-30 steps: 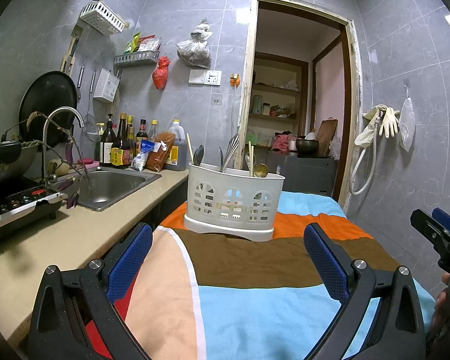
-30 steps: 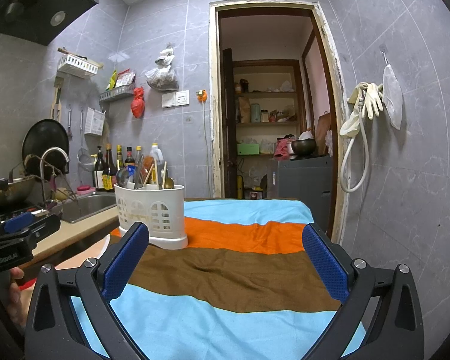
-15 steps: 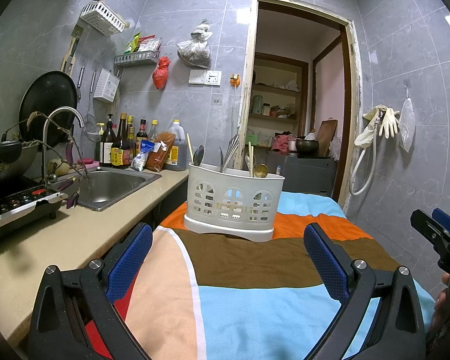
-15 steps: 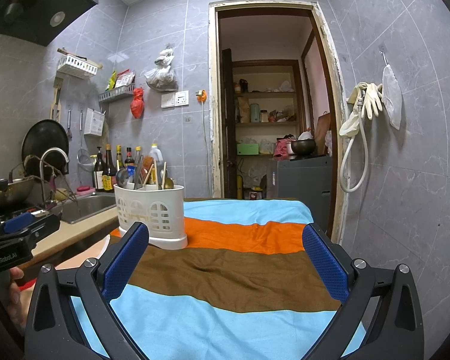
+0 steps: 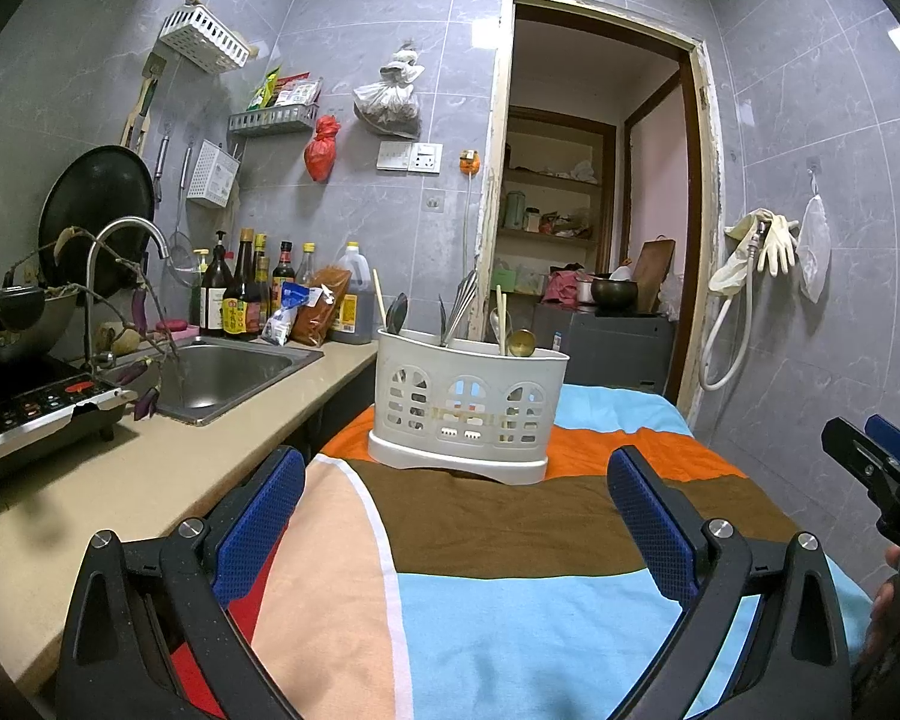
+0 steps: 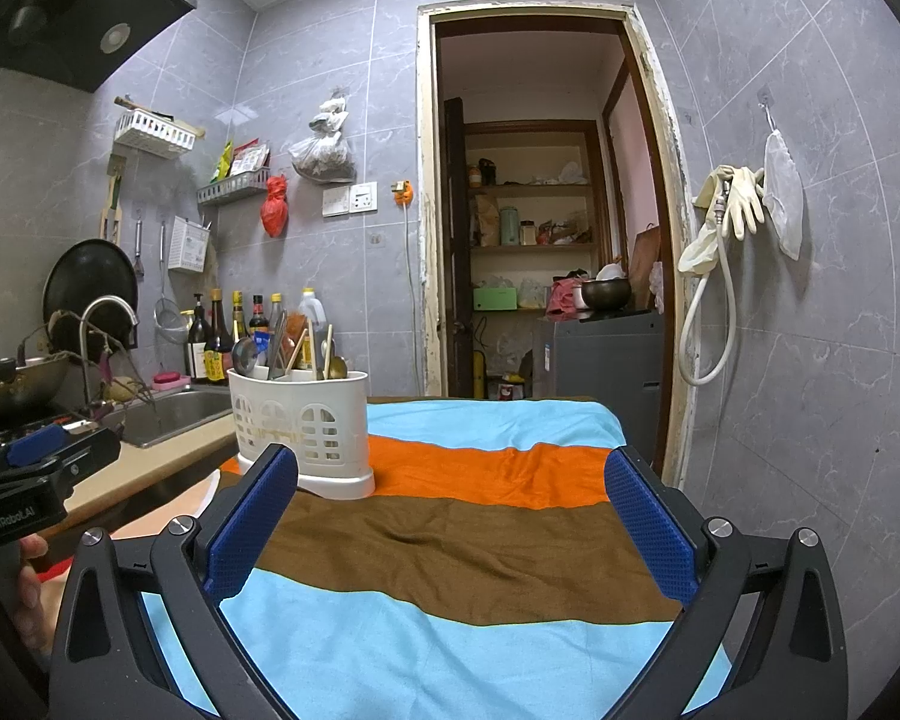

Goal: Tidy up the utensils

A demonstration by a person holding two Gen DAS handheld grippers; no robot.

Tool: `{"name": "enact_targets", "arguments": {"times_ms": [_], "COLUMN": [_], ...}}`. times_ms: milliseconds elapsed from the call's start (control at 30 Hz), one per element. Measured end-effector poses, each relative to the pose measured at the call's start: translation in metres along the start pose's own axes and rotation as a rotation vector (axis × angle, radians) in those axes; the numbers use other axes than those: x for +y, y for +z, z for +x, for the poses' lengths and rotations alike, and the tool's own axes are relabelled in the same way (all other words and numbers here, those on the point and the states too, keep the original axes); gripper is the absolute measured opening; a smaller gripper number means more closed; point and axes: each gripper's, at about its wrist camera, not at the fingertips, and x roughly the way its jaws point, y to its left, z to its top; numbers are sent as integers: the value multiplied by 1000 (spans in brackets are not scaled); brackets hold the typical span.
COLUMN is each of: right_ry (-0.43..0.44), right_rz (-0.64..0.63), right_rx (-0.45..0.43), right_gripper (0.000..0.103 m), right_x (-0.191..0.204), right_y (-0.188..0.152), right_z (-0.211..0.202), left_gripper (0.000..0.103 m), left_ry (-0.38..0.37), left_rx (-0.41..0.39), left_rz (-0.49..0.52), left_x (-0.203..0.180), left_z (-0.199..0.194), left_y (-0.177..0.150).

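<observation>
Right gripper (image 6: 450, 525) spread wide, nothing between its blue pads (image 6: 252, 522), hovering over striped cloth (image 6: 480, 540). White utensil caddy (image 6: 303, 423) upright on the cloth's far left, spoons and chopsticks standing in it. Left gripper (image 6: 36, 474) at left edge, beside the sink (image 6: 174, 414).

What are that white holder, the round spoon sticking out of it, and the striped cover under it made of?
The utensil caddy looks like matte moulded plastic, judging by its cut-out arched holes. The brass-coloured spoon shines, so probably metal. The striped tablecloth is soft woven fabric, wrinkled with no gloss.
</observation>
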Motion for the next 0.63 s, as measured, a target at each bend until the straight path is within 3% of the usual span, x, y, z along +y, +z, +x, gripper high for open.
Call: {"name": "enact_targets", "arguments": {"times_ms": [233,633], "right_ry": [0,-1], "right_rz": [-1,-1], "right_rx": [0,2], "right_gripper": [103,103], "right_x": [0,-1], "right_y": [0,-1], "right_z": [0,0], "left_gripper": [99,99], "left_ry": [65,81], "left_rx": [-5,-10], "left_rz": [32,24], "left_x": [-4,-1], "left_z": [1,4], "left_y": [1,-3]}}
